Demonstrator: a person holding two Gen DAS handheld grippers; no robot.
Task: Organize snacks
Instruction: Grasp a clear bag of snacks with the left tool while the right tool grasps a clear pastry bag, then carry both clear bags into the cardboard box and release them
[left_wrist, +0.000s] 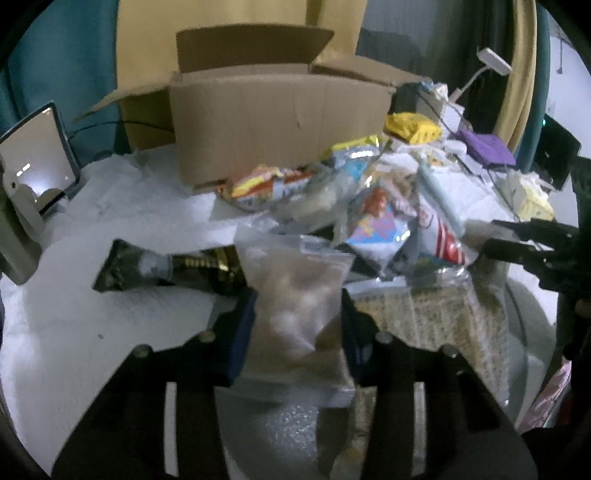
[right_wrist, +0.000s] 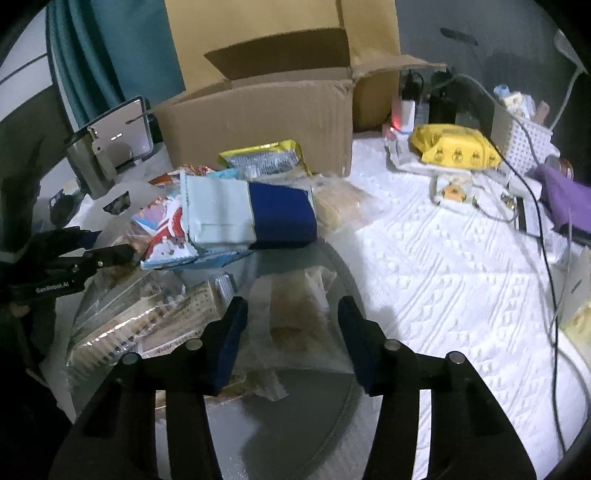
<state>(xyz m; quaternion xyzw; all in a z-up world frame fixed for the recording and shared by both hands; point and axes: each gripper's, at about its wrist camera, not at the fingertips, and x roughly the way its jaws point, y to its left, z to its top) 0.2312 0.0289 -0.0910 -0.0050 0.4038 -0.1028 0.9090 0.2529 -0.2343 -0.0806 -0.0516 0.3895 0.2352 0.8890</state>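
Snack packets piled in front of an open cardboard box, both tongs down among them.

The cardboard box (left_wrist: 280, 122) stands on the white-covered surface (left_wrist: 110, 229) with its flaps up; its inside is hidden from both views. The snack pile (left_wrist: 369, 206) lies just in front of it. The left tongs (left_wrist: 297, 314) are clenched on a clear bag of pale round snacks (left_wrist: 295, 291), pads pressing both sides. The right tongs (right_wrist: 291, 325) stand partly open around a clear wrapped snack (right_wrist: 295, 314) lying on a round glass tray (right_wrist: 332, 406); whether the pads touch it I cannot tell. A blue-and-white packet (right_wrist: 247, 218) tops the pile.
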